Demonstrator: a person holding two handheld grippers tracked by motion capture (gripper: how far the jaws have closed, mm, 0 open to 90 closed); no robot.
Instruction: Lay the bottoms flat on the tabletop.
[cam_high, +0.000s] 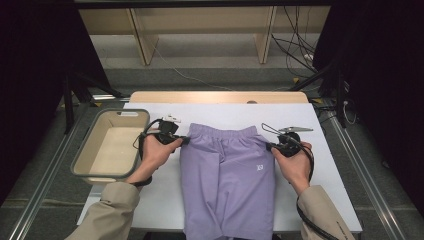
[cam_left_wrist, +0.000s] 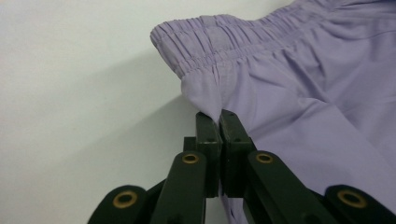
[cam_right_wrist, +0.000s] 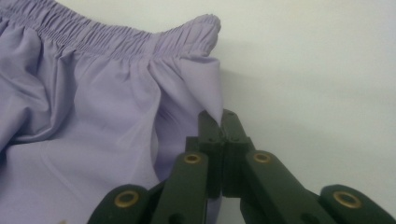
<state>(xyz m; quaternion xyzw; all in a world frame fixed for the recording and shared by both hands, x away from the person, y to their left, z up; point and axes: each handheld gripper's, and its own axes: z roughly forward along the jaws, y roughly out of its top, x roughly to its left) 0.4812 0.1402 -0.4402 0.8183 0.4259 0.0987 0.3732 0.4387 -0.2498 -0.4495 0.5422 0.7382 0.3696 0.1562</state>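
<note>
Left tongs (cam_left_wrist: 220, 122) pinching side seam of purple shorts (cam_high: 227, 175) just under waistband, right tongs (cam_right_wrist: 221, 122) clamping opposite side same way. Shorts lying flat mid desk (cam_high: 330, 165), legs hanging off near edge. Grey bin (cam_high: 82, 157) sitting beside left hand (cam_high: 155, 152).

A grey bin (cam_high: 111, 145) sits on the white table (cam_high: 320, 150), wooden shelving (cam_high: 200, 30) behind

Grey floor (cam_high: 215, 75), wooden shelving (cam_high: 200, 22) at back (cables (cam_high: 295, 50) rt), dark surrounds.
</note>
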